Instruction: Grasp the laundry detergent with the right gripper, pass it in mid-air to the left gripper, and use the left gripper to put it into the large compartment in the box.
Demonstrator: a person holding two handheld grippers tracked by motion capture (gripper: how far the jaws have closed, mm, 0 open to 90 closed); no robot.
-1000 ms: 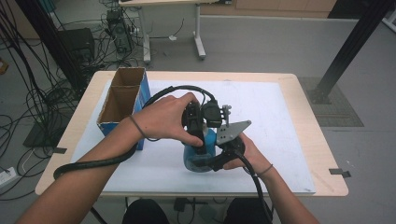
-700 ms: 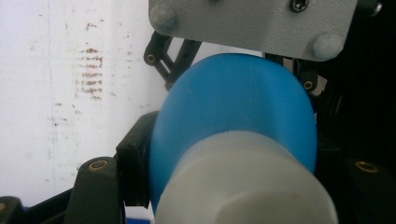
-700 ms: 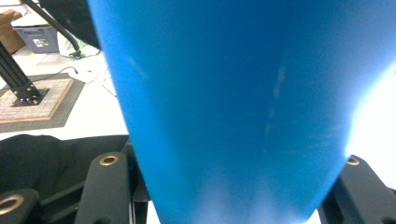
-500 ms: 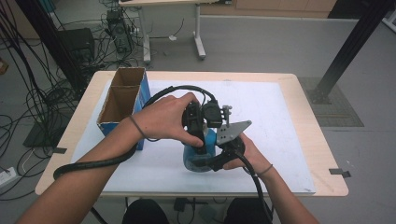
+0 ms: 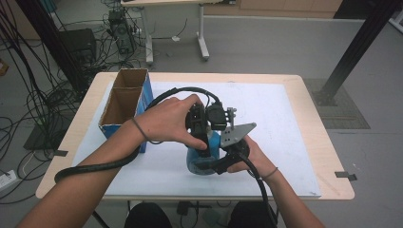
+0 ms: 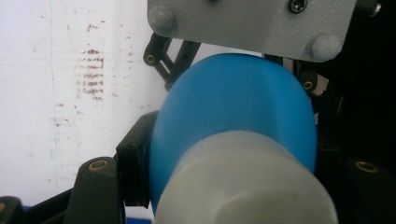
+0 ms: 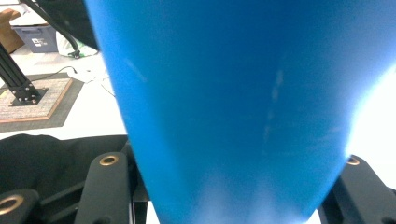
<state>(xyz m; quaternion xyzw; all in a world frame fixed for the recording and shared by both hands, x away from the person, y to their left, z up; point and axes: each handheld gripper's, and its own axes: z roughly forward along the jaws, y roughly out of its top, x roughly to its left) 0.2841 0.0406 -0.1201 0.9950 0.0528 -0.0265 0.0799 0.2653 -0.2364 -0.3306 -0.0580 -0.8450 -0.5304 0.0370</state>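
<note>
A blue bottle (image 5: 198, 160) hangs just above the white sheet near the table's front, gripped from both ends. My left gripper (image 5: 205, 141) comes down on it from above, held by the left hand. In the left gripper view its jaws close on the neck end, where the white cap (image 6: 243, 186) meets the blue body (image 6: 233, 107). My right gripper (image 5: 211, 164) reaches in from the right, its grey plate (image 5: 237, 133) on top. In the right gripper view the blue body (image 7: 233, 93) sits tight between the jaws.
An open cardboard box with blue sides (image 5: 124, 102) stands at the table's left. A white sheet (image 5: 285, 118) covers most of the wooden tabletop (image 5: 328, 156). Thick black cables trail from both grippers. A black post (image 5: 356, 47) rises from the floor to the right.
</note>
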